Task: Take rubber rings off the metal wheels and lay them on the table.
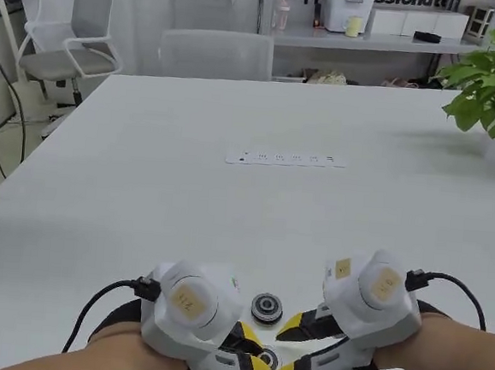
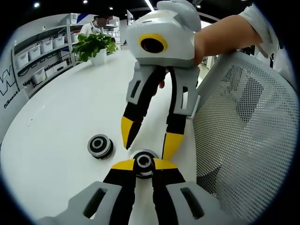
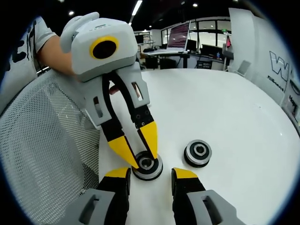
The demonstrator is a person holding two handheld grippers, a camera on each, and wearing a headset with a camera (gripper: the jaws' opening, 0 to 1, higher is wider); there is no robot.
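Smooth white bench [image 1: 148, 143], grey office chair [image 1: 80, 26] at 11 o'clock. Left tongs [image 2: 143, 165] pinch a round metal wheel [image 2: 143, 161]; right tongs [image 3: 151, 173] gape open near it. Second wheel [image 1: 266, 306] at 12 o'clock.

Bright, even ceiling light [image 3: 137, 7] — soft shadows on the white table [image 1: 144, 194], fisheye edges bent and perhaps slightly soft.

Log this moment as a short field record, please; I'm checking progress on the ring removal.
near wheel: on the white table, rubber ring still on
far wheel: loose beside it, ring on
left gripper: jaws shut on near wheel
right gripper: jaws open, tips close by near wheel
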